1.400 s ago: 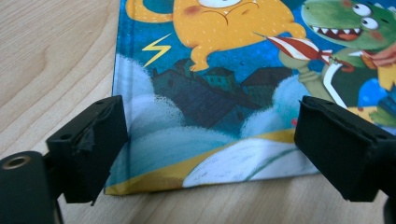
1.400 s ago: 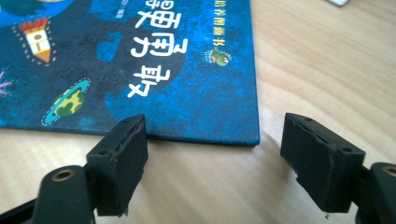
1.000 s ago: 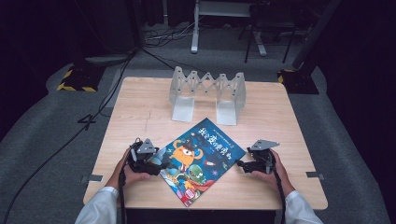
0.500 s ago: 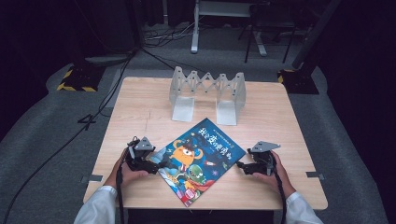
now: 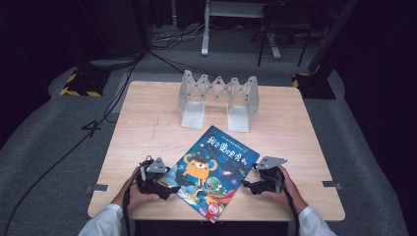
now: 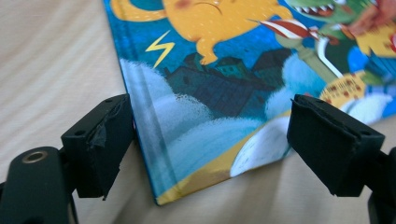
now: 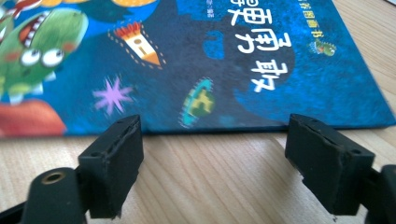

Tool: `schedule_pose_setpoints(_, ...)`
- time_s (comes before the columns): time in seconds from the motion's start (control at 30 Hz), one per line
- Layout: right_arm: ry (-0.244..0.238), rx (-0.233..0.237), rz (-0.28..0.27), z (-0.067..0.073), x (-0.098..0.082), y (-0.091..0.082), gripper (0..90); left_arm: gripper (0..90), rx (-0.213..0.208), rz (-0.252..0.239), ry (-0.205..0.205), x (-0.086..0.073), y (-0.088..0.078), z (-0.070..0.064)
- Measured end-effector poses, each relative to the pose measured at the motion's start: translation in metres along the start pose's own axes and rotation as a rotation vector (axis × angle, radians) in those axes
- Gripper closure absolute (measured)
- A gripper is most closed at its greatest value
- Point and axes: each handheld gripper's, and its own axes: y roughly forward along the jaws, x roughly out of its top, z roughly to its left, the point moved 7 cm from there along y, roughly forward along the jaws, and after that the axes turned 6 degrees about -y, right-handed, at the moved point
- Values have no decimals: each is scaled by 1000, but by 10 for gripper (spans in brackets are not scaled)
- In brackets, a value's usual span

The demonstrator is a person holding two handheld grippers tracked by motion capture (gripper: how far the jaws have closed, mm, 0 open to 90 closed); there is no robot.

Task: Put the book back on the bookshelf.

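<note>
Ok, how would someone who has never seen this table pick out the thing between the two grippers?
On the wooden table, look at the near edge, in front of the grey folding rack. The picture book lies flat and askew there, the one colourful thing: blue cover, orange and green cartoon monsters.

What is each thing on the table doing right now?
Picture book: closed, lying flat, cover up, turned slantwise.
Folding rack: stretched out, standing upright, nothing in it.
Left gripper: open, a book corner between its jaws.
Right gripper: open, just been opening, nothing between the jaws, book edge just ahead.
</note>
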Motion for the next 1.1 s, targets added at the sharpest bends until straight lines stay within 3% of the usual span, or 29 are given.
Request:
schedule_pose_setpoints(0.2, 52, -51, 12, -15, -5, -3, 164, 146, -2, 1, -14, 1, 6, -19)
schedule_pose_setpoints(0.37, 95, -92, 15, -24, -10, -8, 181, 154, -22, 8, 15, -3, 7, -37)
schedule_pose_setpoints(0.6, 25, -17, 43, -13, -17, -18, 203, 168, -68, 21, 38, -6, 9, -60)
schedule_pose_setpoints(0.8, 16, -7, 64, -4, -24, -28, 227, 172, -98, 27, 51, -3, 14, -71)
schedule_pose_setpoints(0.9, 7, 1, 63, 0, -28, -33, 262, 178, -90, 28, 61, -3, 15, -74)
schedule_pose_setpoints(1.03, 12, -3, 54, -1, -26, -31, 284, 178, -111, 15, 45, -2, 15, -73)
schedule_pose_setpoints(1.1, 15, -9, 36, -4, -25, -30, 347, 196, -112, 11, 45, -1, 16, -73)
